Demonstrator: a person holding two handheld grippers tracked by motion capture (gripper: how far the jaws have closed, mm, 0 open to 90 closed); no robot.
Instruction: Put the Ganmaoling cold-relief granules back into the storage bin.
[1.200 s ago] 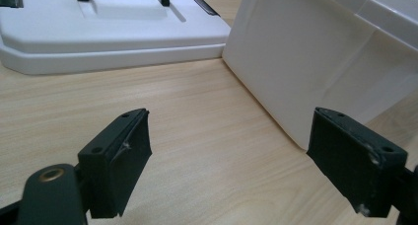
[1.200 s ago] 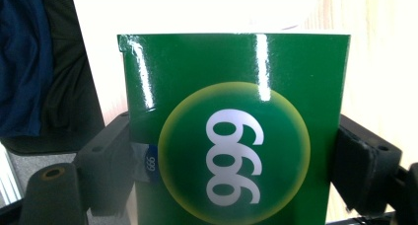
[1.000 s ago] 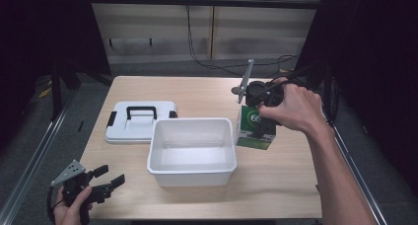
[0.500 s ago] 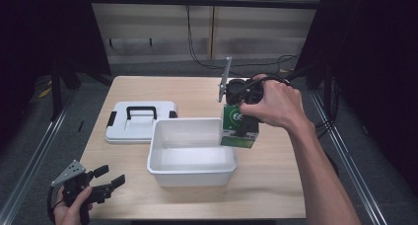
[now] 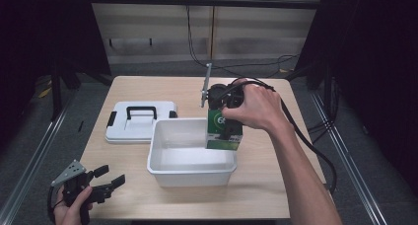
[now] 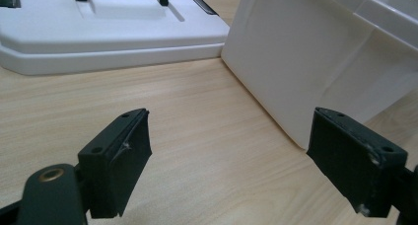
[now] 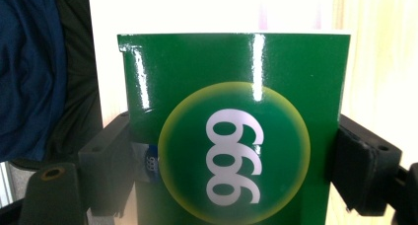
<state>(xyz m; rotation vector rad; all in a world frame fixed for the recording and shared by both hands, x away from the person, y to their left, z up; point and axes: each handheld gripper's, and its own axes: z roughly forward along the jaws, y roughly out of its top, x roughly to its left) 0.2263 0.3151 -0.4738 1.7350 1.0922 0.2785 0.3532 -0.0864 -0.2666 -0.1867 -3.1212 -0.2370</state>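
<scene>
1. Light wooden table (image 5: 148, 87), rectangular, standing in the lit centre of the room.
2. Beige panelled wall (image 5: 256, 32) behind the table, with black cables (image 5: 190, 37) hanging down it.
3. Grey floor (image 5: 34, 131), with a metal rail (image 5: 29, 161) along the left.
4. Dark curtains (image 5: 374, 62) flank both sides.

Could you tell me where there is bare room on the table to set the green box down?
Inside the white bin, left of the green box held by the right gripper, is bare. So is the table right of the bin. The back-left corner is taken by the white lid.
</scene>
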